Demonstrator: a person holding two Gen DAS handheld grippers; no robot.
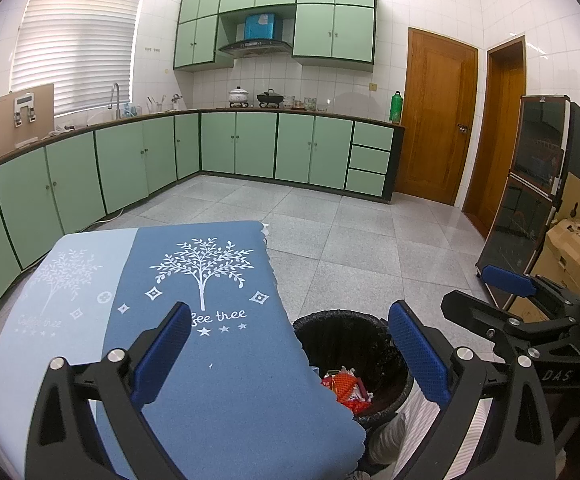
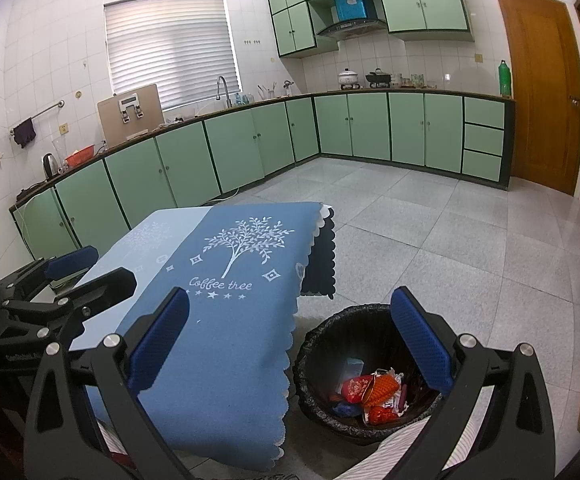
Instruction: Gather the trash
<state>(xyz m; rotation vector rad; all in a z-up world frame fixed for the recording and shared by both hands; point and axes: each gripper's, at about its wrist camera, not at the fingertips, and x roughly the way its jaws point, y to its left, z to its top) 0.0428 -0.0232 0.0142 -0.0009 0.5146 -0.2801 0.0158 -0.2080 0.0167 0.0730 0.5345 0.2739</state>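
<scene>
— Trash, red and orange crumpled wrappers, where is it?

— Inside the round black-lined bin on the floor beside my blue tree-print desk cloth.

— Your tongs?

— Left tongs and right tongs both spread wide, empty. Only the right view shows the bin's whole bottom; the left shows my right tongs alongside.

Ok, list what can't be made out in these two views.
- Left wrist view: part of the bin mouth, hidden by the tablecloth edge.
- Right wrist view: the wrappers in the bin, print too small to read.
- Both views: the table under the cloth, covered entirely.
</scene>
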